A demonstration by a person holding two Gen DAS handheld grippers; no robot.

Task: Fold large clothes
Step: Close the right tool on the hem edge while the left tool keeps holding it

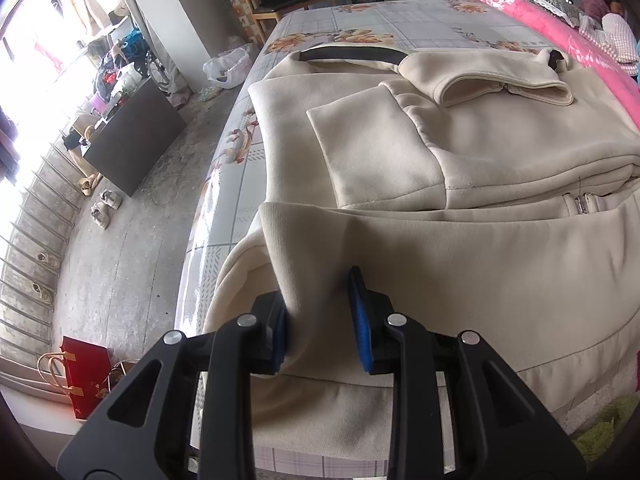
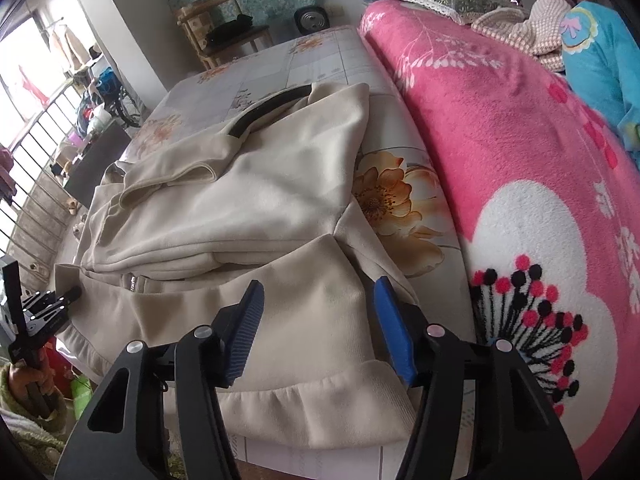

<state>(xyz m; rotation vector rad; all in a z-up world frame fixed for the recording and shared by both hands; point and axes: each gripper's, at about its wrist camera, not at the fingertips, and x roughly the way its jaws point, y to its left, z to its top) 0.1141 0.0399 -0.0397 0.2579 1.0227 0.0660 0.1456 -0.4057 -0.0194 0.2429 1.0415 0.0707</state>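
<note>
A large cream zip jacket (image 1: 440, 140) lies partly folded on the bed's flowered sheet (image 1: 240, 184), a sleeve laid across its top. My left gripper (image 1: 318, 296) is shut on a bunched fold at the hem's left corner, near the bed's edge. In the right wrist view the same jacket (image 2: 260, 200) spreads ahead. My right gripper (image 2: 320, 304) hovers open over the hem's right part; cloth lies under and between the blue pads (image 2: 244, 332) without being pinched. The left gripper (image 2: 60, 300) shows at the far left, held by a hand.
A pink flowered blanket (image 2: 500, 140) is heaped along the jacket's right side, and a person in blue (image 2: 600, 60) is beyond it. Left of the bed lies concrete floor with a dark cabinet (image 1: 132, 140), a red bag (image 1: 84, 376) and shoes. A wooden chair (image 2: 224, 40) stands at the far end.
</note>
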